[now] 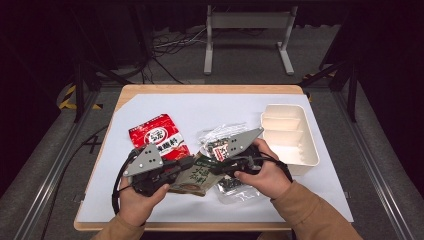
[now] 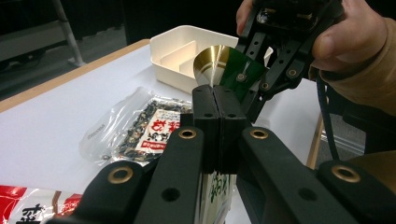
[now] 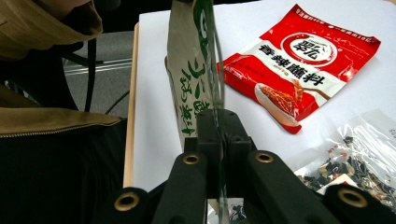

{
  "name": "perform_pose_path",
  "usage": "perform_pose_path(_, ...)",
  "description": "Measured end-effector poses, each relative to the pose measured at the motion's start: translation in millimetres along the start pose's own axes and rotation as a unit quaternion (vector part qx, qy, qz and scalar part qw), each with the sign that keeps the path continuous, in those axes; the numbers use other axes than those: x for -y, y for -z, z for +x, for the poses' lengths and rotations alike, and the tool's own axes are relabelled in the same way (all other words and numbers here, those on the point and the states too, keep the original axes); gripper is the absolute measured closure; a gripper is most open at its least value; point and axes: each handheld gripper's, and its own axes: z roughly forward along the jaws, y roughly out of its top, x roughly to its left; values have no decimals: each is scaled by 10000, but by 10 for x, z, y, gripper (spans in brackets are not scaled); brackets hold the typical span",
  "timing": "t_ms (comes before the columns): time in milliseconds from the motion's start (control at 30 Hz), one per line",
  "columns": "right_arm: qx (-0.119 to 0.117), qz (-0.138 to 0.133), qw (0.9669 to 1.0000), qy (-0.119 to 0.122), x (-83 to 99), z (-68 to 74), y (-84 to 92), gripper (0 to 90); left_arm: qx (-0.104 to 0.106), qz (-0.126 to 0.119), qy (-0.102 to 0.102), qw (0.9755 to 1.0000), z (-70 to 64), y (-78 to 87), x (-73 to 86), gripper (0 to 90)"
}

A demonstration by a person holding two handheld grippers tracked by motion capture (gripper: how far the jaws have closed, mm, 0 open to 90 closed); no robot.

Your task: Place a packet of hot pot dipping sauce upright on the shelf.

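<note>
We have the green packet (image 1: 196,176) pinched by both the left gripper (image 1: 186,164) and right gripper (image 1: 216,167), lower centre; white tray (image 1: 311,150) at right unfilled, placing remains.

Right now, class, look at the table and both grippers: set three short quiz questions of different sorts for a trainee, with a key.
1. True or false: both grippers pinch the green packet.
2. Which lies nearest the white tray? A red packet B clear bag C green packet
3. Fill in: the left gripper has its jaws ____.

Key: 1 true, the right gripper grips it too. 2 B. 3 shut.
</note>
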Motion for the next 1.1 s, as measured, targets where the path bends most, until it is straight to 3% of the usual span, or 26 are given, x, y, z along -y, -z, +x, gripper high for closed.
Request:
perform_pose_path(300,27,-48,9999,-116,-15,-7,52,899,-24,-5,47,10000,35,2,12,874)
perform_pose_path(467,54,38,9999,-132,-21,-27,97,900,3,-140,249,9996,87,38,10,732)
perform_pose_path(533,64,19,9999,-130,-22,-32,105,900,-26,-149,227,9996,97,34,12,629)
perform_pose_path(633,172,52,9998,-55,-54,-42,154,900,-150,-52,123,9998,97,16,21,555)
perform_pose_path(800,316,201,9993,47,-112,-80,266,900,-232,-25,149,9996,119,35,28,481)
perform_pose_path(1100,605,279,9978,48,-130,-201,531,900,-387,143,256,9988,199,53,71,460)
